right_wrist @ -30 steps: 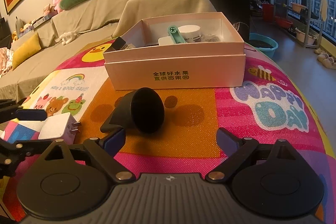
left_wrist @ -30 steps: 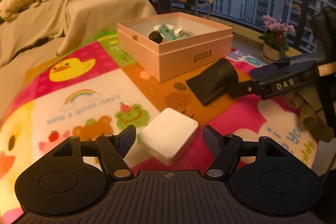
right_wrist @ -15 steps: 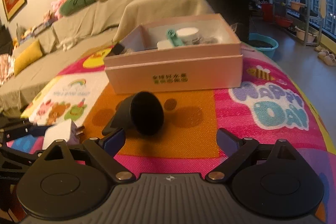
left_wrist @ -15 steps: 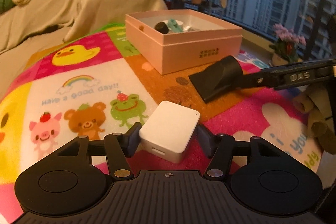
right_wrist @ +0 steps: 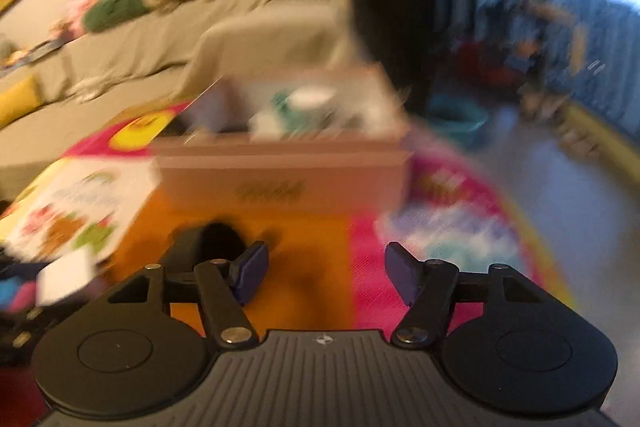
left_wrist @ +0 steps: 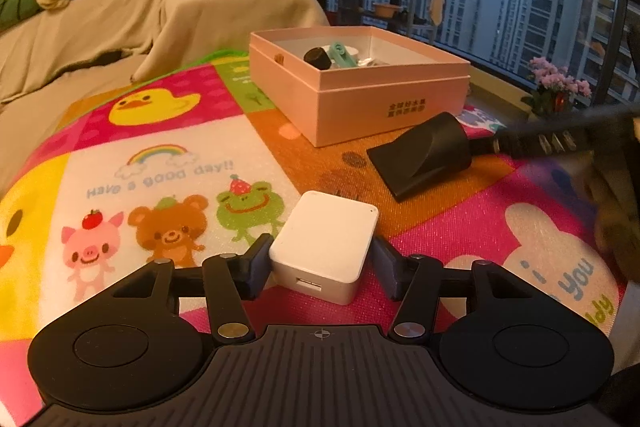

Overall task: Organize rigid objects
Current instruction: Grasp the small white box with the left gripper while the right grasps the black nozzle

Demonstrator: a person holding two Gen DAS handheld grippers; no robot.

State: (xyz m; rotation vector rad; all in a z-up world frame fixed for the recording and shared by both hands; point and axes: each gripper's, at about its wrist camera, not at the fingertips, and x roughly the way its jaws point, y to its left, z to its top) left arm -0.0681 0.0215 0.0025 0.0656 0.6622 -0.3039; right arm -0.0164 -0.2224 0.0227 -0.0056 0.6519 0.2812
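A white charger block lies on the cartoon mat between the pads of my left gripper, which is shut on its two sides. A black nozzle rests on the orange patch in front of the pink box. One of the right gripper's fingers reaches to the nozzle's round end. In the blurred right wrist view the jaws of my right gripper are closing with only mat between them. There the nozzle sits just behind and left of the left finger.
The open pink box holds a black cap, a teal piece and other small items. A covered sofa runs along the left. A flower pot stands by the window, and a teal basin is on the floor.
My left jaws have closed in on the white charger. The right jaws have narrowed a lot, and the right view has swung and blurred, with the nozzle now left of the left finger.
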